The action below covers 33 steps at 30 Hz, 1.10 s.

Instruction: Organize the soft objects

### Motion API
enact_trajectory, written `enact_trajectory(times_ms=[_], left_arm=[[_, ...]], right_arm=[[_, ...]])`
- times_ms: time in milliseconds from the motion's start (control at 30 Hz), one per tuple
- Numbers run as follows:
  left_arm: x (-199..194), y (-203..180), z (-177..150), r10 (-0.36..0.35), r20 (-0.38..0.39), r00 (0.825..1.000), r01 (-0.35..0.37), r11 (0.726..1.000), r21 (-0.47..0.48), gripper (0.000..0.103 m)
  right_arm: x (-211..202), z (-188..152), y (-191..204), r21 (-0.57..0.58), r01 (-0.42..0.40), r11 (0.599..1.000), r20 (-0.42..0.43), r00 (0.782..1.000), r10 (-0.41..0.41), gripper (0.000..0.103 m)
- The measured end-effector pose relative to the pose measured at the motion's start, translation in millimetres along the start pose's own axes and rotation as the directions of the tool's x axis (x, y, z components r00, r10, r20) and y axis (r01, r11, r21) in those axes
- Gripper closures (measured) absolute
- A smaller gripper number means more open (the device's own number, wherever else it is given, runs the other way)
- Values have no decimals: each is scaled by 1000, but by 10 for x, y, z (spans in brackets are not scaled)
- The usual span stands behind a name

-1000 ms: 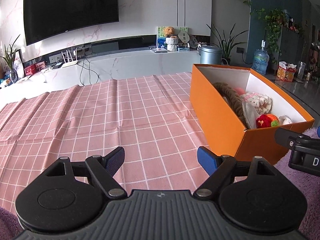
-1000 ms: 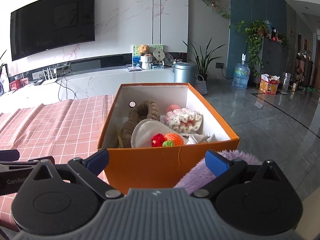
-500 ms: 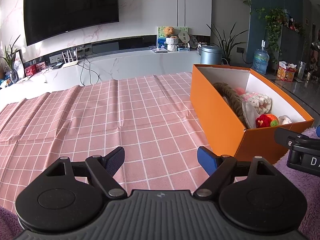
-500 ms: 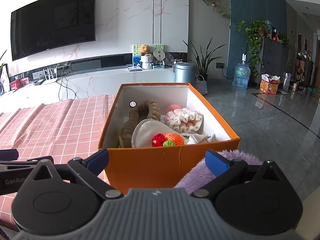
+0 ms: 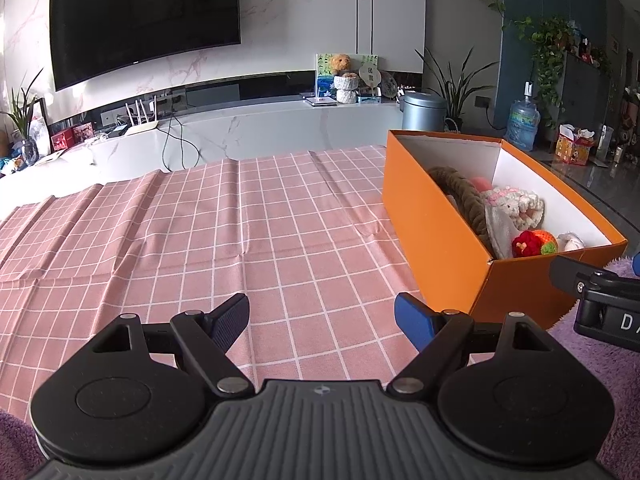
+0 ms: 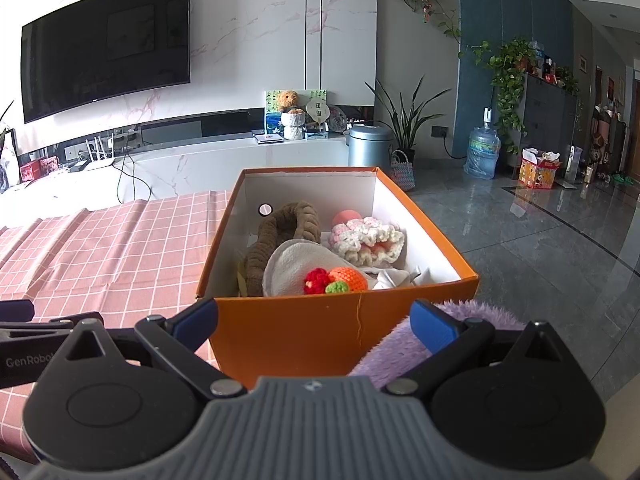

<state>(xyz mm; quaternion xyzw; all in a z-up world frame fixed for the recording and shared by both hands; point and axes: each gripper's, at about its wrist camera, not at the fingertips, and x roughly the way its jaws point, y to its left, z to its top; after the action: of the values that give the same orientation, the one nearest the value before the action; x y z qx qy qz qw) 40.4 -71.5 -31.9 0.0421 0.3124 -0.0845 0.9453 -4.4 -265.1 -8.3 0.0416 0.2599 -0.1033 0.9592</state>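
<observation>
An orange box (image 6: 320,332) (image 5: 436,224) stands on the pink checked tablecloth (image 5: 200,232). Inside lie a brown plush ring (image 6: 280,224), a cream cloth (image 6: 292,264), a pink-and-white crochet piece (image 6: 368,240) and a red-and-orange crochet fruit (image 6: 340,280). My right gripper (image 6: 314,322) is open just in front of the box's near wall, holding nothing. My left gripper (image 5: 322,316) is open over bare cloth, left of the box. A purple fluffy fabric (image 6: 404,348) (image 5: 600,364) lies under and beside the right gripper.
The table's right edge drops to a grey tiled floor (image 6: 540,248). Beyond the table stand a white marble TV bench (image 5: 260,128), a black TV (image 5: 140,16), a metal bin (image 6: 368,146), plants and a water bottle (image 6: 484,152).
</observation>
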Motion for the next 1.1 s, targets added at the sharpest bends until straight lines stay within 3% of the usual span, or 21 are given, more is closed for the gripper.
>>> enact_trajectory(times_ms=[1100], left_arm=[[-43, -14, 11, -5, -6, 1000, 5, 1000, -10, 7]], right_arm=[[-6, -4, 9, -3, 3, 1000, 3, 1000, -3, 3]])
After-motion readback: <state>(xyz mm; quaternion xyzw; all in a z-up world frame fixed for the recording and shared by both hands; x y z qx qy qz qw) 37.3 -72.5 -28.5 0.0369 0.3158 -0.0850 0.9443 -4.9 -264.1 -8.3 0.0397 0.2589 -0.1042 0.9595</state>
